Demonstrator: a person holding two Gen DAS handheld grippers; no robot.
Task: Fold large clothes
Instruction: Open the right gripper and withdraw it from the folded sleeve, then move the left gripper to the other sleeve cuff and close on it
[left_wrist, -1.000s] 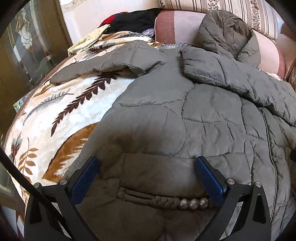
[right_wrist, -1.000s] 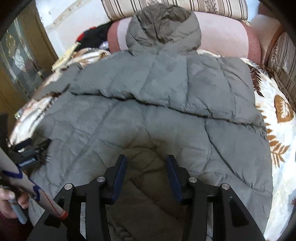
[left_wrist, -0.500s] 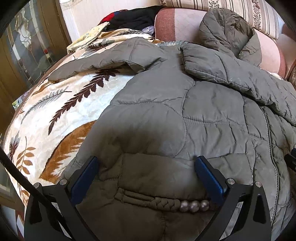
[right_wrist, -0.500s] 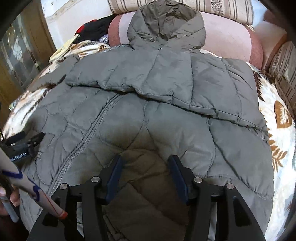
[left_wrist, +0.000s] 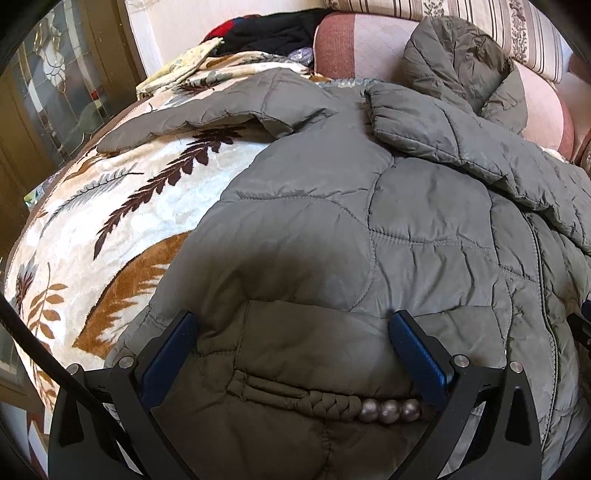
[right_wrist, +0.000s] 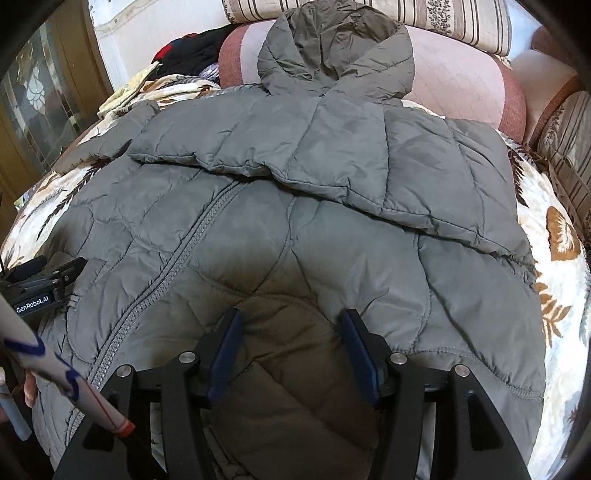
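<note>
A grey quilted hooded jacket (left_wrist: 424, 229) lies front up on a leaf-patterned blanket (left_wrist: 122, 221). It also shows in the right wrist view (right_wrist: 332, 229), with one sleeve folded across the chest and the hood (right_wrist: 332, 48) against the sofa back. My left gripper (left_wrist: 291, 328) is open wide over the jacket's lower left hem, above a braided pocket trim with beads (left_wrist: 388, 410). My right gripper (right_wrist: 291, 328) is open over the lower right hem. The left gripper's body (right_wrist: 40, 288) shows at the left edge of the right wrist view.
The pink sofa backrest (right_wrist: 461, 85) and striped cushions (right_wrist: 406, 18) stand behind the jacket. A pile of dark and red clothes (left_wrist: 266, 33) lies at the far left corner. A glass-panelled wooden door (left_wrist: 55, 92) is to the left.
Both grippers have drifted slightly along the jacket's lower part. The right gripper's jaws have opened a little wider. The jacket has not moved.
</note>
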